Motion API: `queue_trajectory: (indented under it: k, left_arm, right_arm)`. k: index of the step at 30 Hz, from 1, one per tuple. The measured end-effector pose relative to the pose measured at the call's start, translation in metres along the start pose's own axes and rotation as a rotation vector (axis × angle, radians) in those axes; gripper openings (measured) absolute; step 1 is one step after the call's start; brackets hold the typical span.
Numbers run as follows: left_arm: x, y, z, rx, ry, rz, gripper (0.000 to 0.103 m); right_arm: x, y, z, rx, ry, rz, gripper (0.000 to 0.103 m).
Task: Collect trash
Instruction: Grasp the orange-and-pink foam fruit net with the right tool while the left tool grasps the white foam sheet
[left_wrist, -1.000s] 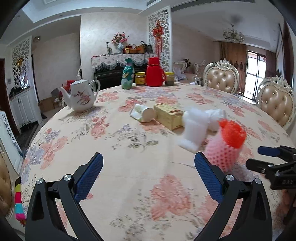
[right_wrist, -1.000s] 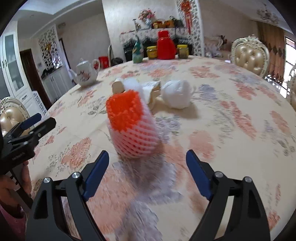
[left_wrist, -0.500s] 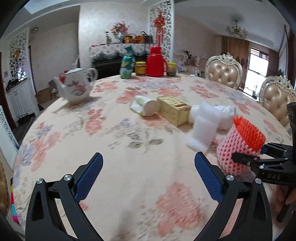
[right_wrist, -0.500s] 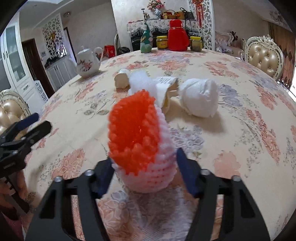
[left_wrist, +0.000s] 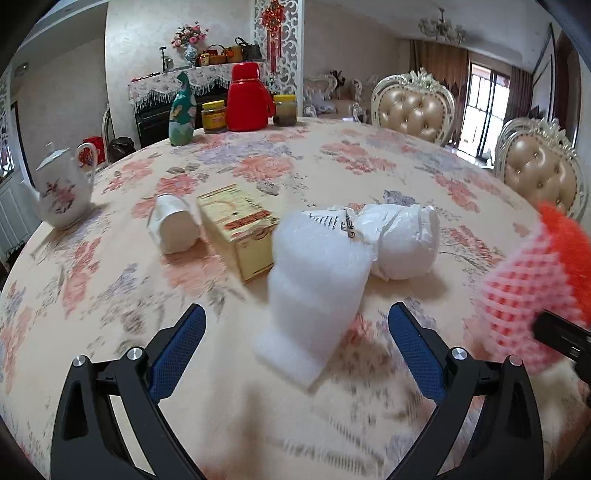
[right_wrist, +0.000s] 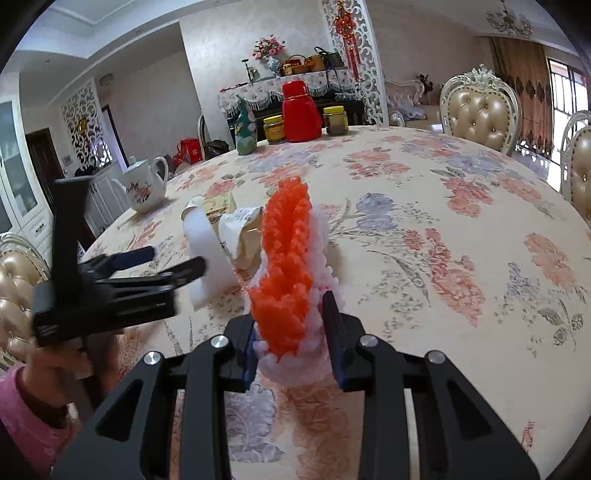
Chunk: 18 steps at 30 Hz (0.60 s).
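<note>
Two blue pads of the right gripper (right_wrist: 293, 345) press into the pink-and-orange foam fruit net (right_wrist: 291, 280), squeezing it flat between them just above the floral tabletop (right_wrist: 461, 229); the net's orange rim stands up narrow in the right wrist view. In the left wrist view the same net (left_wrist: 532, 291) sits at the far right edge with a black finger across its lower side.

The left gripper (left_wrist: 297, 345) hangs with its fingers spread wide and nothing between them, low over the tabletop (left_wrist: 258, 162). Just ahead of it lies a rolled white foam sheet (left_wrist: 314, 284), one end reaching toward the gap between the fingers. Touching the sheet's far end is a crumpled white plastic bag (left_wrist: 402, 243). Left of the sheet is a yellow carton box (left_wrist: 242, 229), and beside that a white paper cup (left_wrist: 175, 229) lies on its side, mouth toward the camera.

Farther off, a white flowered teapot (left_wrist: 61, 192) stands near the left rim of the tabletop. At the far side stand a green patterned bottle (left_wrist: 182, 110), a yellow-lidded jar (left_wrist: 213, 116), a red thermos jug (left_wrist: 246, 98) and a second jar (left_wrist: 285, 109). Two padded chairs (left_wrist: 413, 105) are at the right.
</note>
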<state>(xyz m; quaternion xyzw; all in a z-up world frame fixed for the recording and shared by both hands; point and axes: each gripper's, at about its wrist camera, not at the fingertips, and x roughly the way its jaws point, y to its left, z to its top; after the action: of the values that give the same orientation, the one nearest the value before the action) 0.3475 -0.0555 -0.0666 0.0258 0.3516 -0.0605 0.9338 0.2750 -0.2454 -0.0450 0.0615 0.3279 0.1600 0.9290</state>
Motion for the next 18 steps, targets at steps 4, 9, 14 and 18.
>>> queue_trajectory:
  k: [4, 9, 14, 18]
  left_arm:
    - [0.026, 0.0, 0.009, -0.018, 0.06, -0.017, 0.088]
    - [0.019, 0.001, 0.005, -0.02, 0.056, -0.054, 0.054]
    - [-0.02, -0.006, -0.015, -0.006, -0.004, -0.054, 0.054]
    - [-0.053, -0.007, -0.036, -0.029, -0.04, -0.049, 0.054]
  right_arm:
    - [-0.001, -0.008, 0.0, 0.021, -0.004, 0.006, 0.03]
    - [-0.003, -0.011, -0.004, 0.041, -0.003, 0.006, 0.031]
    - [-0.008, -0.004, -0.01, 0.044, 0.008, 0.005, 0.031]
    - [-0.015, 0.007, -0.018, 0.031, 0.01, 0.008, 0.031]
